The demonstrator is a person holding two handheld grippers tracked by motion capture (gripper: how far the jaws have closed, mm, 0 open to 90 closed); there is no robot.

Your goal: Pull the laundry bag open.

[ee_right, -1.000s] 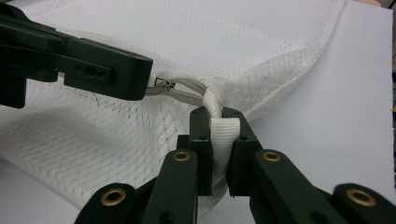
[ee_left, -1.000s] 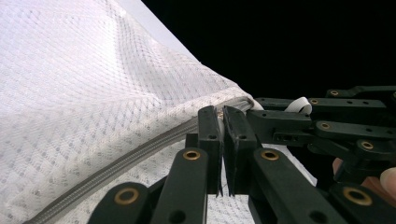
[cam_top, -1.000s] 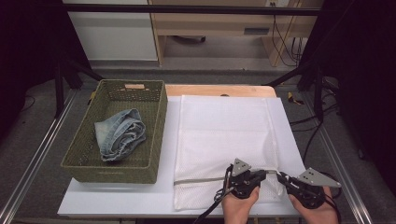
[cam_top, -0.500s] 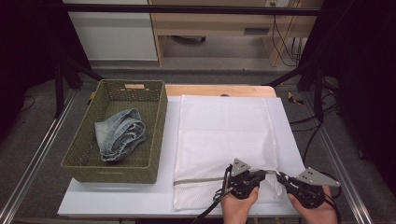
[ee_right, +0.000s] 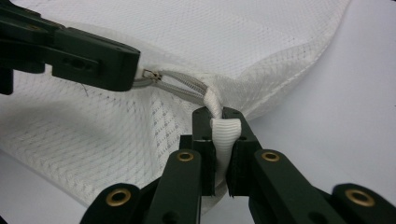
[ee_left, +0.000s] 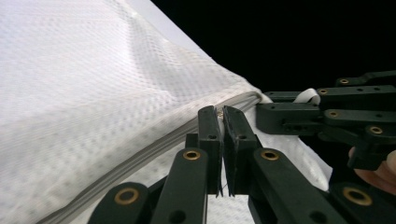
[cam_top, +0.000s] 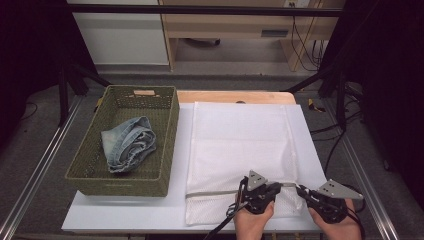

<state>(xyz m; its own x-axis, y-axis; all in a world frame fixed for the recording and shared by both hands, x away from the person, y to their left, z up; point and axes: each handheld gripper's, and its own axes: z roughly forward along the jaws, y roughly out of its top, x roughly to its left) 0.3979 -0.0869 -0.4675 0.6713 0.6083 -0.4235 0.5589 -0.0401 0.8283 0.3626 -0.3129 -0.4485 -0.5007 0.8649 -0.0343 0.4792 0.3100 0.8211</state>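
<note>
The white mesh laundry bag (cam_top: 242, 150) lies flat on the white table top (cam_top: 125, 212), just right of the green woven basket (cam_top: 165, 145). Its zipper (cam_top: 215, 193) runs across the near end, still zipped over most of its visible length.

Left gripper (cam_top: 274, 190): jaws pressed together at the zipper line. In the left gripper view the tips (ee_left: 222, 116) close on the seam where the zipper pull sits; the pull itself is too small to confirm inside the pinch. In the right gripper view a small metal slider (ee_right: 149, 73) shows right at the tip of that gripper.

Right gripper (cam_top: 301, 190): jaws pinching the white fabric loop tab (ee_right: 224, 130) at the bag's near right corner, beside the zipper's end. The tab stands up between the pads, and the mesh is drawn slightly taut toward it.

A rolled pair of blue jeans (cam_top: 127, 145) rests inside the basket, well apart from the bag.

Judgement: both holds needed to open the bag are in place, one anchoring the corner and one at the slider. The opening stroke is barely begun, if at all. Unzipping remains, and loading the jeans into the bag would be the likely follow-on.
</note>
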